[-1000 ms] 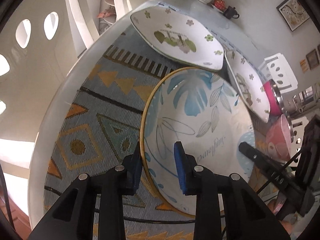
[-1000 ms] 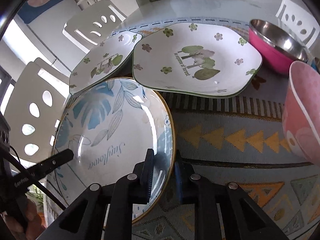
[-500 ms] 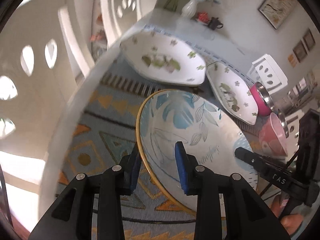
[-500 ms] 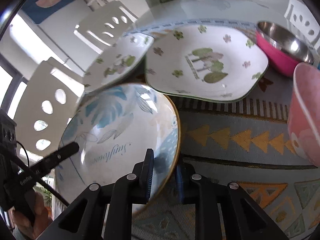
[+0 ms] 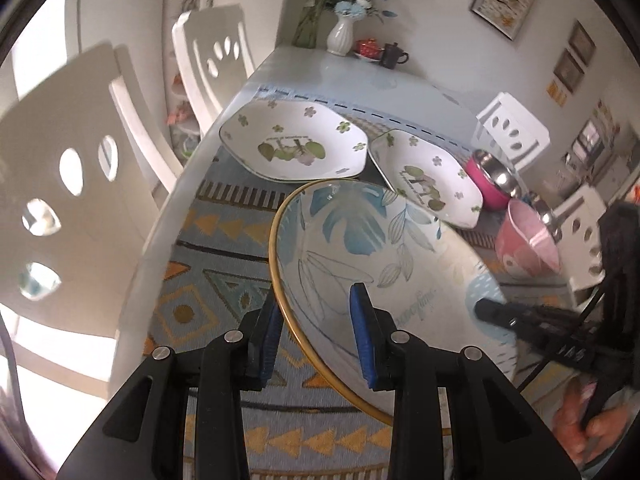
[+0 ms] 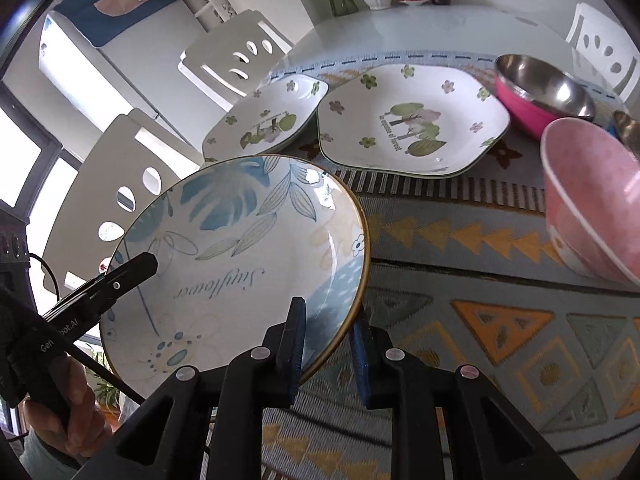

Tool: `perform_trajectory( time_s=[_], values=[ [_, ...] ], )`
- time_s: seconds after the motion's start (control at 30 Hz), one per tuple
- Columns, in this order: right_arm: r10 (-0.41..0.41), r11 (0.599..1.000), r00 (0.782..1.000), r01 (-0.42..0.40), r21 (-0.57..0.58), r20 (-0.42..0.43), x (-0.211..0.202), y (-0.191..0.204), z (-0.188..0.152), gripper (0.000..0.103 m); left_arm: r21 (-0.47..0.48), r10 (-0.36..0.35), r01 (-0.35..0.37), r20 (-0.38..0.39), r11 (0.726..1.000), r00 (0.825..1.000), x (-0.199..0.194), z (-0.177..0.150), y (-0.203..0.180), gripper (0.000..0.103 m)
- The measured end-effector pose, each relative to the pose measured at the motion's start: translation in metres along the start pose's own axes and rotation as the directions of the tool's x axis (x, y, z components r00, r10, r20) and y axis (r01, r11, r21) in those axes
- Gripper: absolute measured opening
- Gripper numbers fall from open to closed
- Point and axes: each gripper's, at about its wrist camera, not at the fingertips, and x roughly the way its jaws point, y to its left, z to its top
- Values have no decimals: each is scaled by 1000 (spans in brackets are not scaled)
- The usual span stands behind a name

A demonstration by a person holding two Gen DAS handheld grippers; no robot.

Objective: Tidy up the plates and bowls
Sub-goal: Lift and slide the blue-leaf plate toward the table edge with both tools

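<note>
Presently, my left gripper (image 5: 316,330) and right gripper (image 6: 326,344) each pinch opposite rims of the empty blue-leaf plate (image 6: 236,264), tilted at frame centre. Upper right, the steel-lined pink bowl (image 6: 544,94) and pink bowl (image 6: 592,200) hold nothing.

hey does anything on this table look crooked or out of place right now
Only the blue-leaf plate: it is tilted, off the patterned mat, its rim pinched by the left hand-held gripper and right hand-held gripper. Nothing looks spilled or broken.

3 plates (image 6: 236,256); 2 bowls (image 6: 592,196) for certain; 3 chairs (image 5: 72,184); 1 vase (image 5: 340,36); 2 claws (image 5: 316,330).
</note>
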Motion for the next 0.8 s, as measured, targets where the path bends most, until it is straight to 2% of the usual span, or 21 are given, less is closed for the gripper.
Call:
perform_trajectory(
  time_s=[0.07,0.17,0.27,0.53,0.8],
  values=[
    [-6,1000,1000,6,6,20,-12,3,-5,21,30,6,-6,9,1000,1000,-8,-5,-6,29],
    [-26,1000,999,27,-14,47,-28,9,-11,21,8,-25,25,4,1000,1000,-18,-12,-4,29],
    [-56,996,997,59,-60,53,-33,20,-22,21,38,15,-15,4,999,1000,-21,-22,-6,30],
    [-47,999,999,47,-23,-14,-8,26,-59,21,55,47,-44,-55,998,997,-10,-50,10,29],
    [-73,997,996,71,-32,-55,2,30,-72,22,44,40,-36,-91,998,995,2,-68,16,29]
  ],
)
